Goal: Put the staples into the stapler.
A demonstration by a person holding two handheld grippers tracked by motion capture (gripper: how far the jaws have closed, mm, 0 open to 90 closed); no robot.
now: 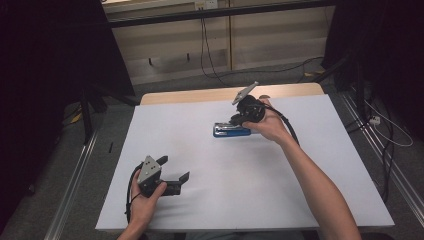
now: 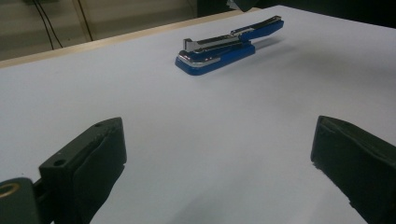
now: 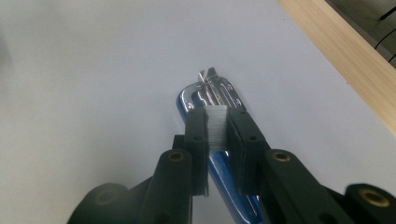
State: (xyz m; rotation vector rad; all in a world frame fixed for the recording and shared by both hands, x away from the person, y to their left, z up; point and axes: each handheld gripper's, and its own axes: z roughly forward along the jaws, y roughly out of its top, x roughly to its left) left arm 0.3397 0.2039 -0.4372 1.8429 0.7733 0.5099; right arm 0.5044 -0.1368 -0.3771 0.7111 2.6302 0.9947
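Two tools are at work over a white table (image 1: 200,200), one in each hand. The right tool (image 3: 217,122) hangs just above a blue stapler (image 3: 210,91), its jaws drawn close together and pinching a strip of staples (image 3: 216,128) between them. The silver strip stands on edge between the pads, and its far end lies over the stapler's opened metal channel. The stapler lies flat on the table straight below and ahead of this tool's tips, its rounded chrome front pointing away from them. A bare wooden edge (image 3: 345,56) of the table runs off to the right of the right tool.

From above, the right hand (image 1: 270,125) holds its tool tilted down toward the stapler, which lies just left of that hand.

The left tool (image 1: 172,175) sits low at the near left of the table in the left hand (image 1: 145,200), well apart from the stapler. Its jaws stand wide apart with nothing between them. Seen along this tool, the stapler lies far ahead and a little to the right, top arm raised off its base.
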